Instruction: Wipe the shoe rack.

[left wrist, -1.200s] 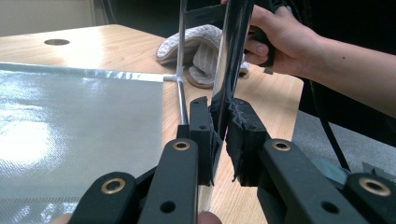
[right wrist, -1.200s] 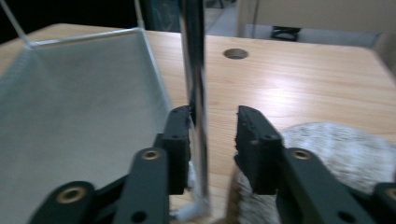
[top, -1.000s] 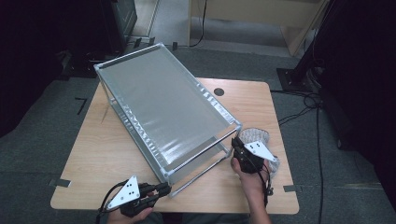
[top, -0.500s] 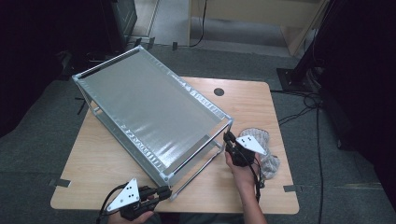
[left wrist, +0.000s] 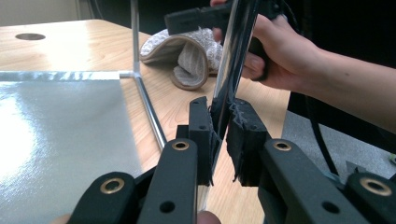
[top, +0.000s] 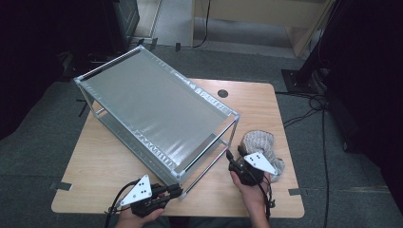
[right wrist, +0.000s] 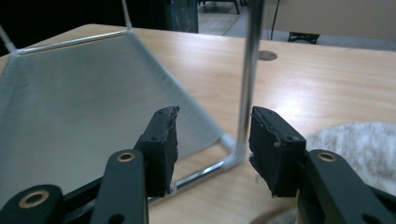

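A two-tier metal shelf rack [top: 157,114] stands slantwise on the wooden table [top: 95,161]. My left gripper [top: 175,192] is at the rack's near corner, shut on its upright chrome post [left wrist: 233,70], which runs up between the pads [left wrist: 223,126]. My right gripper [top: 230,156] is at the rack's right corner. Its jaws have just been opening and now stand apart [right wrist: 212,130]. The right corner post [right wrist: 250,70] rises just ahead of them, close to the right pad, and nothing presses on it. The lower shelf sheet [right wrist: 84,102] lies to the left.
A grey knitted cloth [top: 261,145] lies on the table just right of the right hand, also seen as the cloth [left wrist: 187,53] and the cloth [right wrist: 355,140]. A round cable hole [top: 222,93] is at the table's far edge. Dark floor and cables surround the table.
The rack's far end has swung to the left. The right gripper, shut at the right corner post before, has opened and let go of it. The left gripper keeps its hold.
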`<state>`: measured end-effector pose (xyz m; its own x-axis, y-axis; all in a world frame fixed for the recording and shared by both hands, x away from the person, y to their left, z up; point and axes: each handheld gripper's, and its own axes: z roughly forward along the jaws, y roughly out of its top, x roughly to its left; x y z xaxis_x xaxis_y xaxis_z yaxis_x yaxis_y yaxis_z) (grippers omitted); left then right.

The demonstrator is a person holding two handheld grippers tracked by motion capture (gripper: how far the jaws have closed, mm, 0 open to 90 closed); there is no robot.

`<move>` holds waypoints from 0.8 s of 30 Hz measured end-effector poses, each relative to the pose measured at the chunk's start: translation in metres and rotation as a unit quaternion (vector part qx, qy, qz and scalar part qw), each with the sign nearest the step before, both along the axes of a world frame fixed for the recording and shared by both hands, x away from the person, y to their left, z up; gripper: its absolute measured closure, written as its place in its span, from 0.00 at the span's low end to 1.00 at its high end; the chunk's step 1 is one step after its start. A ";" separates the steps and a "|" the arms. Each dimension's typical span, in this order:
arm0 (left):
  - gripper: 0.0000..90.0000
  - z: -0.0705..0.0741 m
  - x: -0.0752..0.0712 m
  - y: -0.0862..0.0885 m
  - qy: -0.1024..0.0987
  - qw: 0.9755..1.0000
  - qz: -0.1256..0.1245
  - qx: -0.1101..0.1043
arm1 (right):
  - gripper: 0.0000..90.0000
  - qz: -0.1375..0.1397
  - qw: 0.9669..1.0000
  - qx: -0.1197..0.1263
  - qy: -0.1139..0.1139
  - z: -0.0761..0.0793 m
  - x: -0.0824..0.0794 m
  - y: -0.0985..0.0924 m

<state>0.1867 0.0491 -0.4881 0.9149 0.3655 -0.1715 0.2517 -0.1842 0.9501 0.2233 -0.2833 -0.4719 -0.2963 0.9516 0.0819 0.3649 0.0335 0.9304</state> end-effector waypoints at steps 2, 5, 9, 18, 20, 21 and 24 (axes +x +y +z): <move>0.89 0.000 0.004 -0.005 -0.002 1.000 -0.003 0.001 | 0.58 0.010 1.000 0.006 0.002 -0.003 -0.007 0.000; 0.89 0.000 0.012 -0.010 -0.002 1.000 -0.006 0.001 | 0.58 0.030 0.999 0.017 0.010 -0.008 -0.018 0.004; 0.85 0.000 0.023 -0.013 0.002 1.000 -0.013 -0.004 | 0.56 0.049 0.999 0.006 0.017 -0.013 -0.028 0.013; 0.64 0.001 0.034 0.007 0.010 0.999 -0.025 -0.028 | 0.49 0.103 0.995 0.016 0.009 -0.008 -0.046 0.033; 0.62 0.002 0.034 0.014 0.009 0.999 -0.020 -0.035 | 0.48 0.121 0.992 0.019 0.004 -0.005 -0.049 0.039; 0.61 0.002 0.035 0.019 0.009 0.999 -0.013 -0.038 | 0.48 0.131 0.991 0.022 0.002 -0.004 -0.051 0.041; 0.60 0.003 0.037 0.031 0.009 0.999 0.006 -0.042 | 0.47 0.165 0.986 0.027 -0.003 -0.003 -0.053 0.051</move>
